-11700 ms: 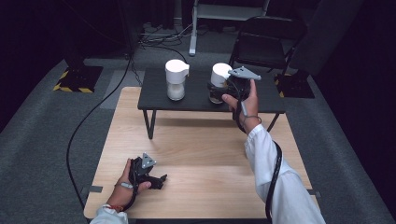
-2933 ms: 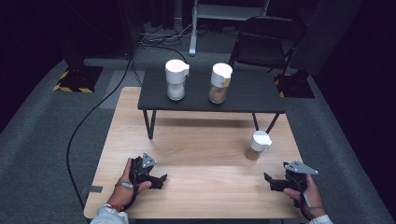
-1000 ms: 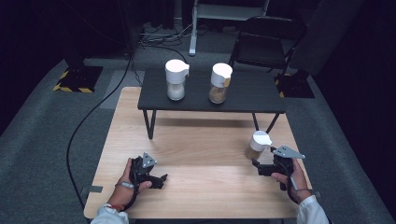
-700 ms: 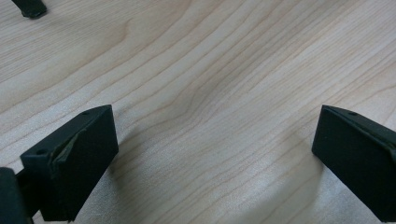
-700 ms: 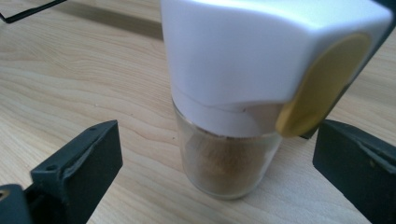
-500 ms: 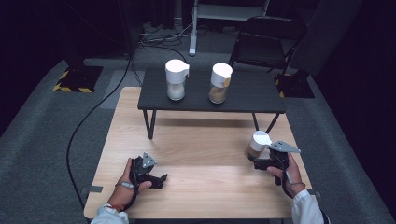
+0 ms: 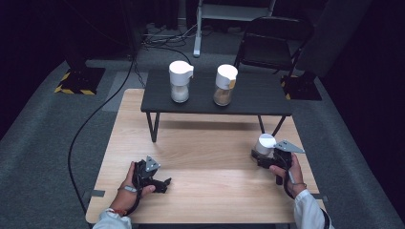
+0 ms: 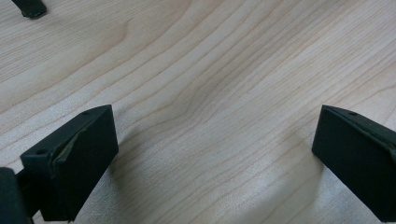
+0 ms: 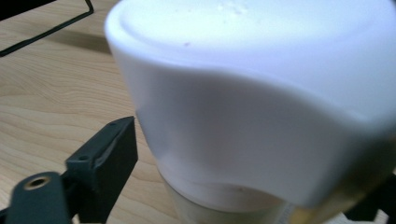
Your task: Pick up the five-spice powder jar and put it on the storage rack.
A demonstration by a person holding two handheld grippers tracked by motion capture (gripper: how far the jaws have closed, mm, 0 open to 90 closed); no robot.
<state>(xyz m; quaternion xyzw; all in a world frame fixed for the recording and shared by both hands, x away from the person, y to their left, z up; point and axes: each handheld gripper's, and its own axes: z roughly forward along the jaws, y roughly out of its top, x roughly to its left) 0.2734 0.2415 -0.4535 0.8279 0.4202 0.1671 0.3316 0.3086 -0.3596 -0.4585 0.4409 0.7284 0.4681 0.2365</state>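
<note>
The white-lidded jar (image 7: pixel 264 144) stands upright on the right side of the wooden worktop (image 7: pixel 205 157), directly ahead of the right claw (image 7: pixel 259 159) and far from the left claw (image 7: pixel 162 183), which rests wide open and empty. The right claw's jaws have just been closing, and the jar sits between them just under its lid (image 9: pixel 261 93); whether the pads press yet, I cannot tell.

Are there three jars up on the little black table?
No, the black table holds two white-lidded jars; the third jar stands on the wooden table by the right gripper.
</note>
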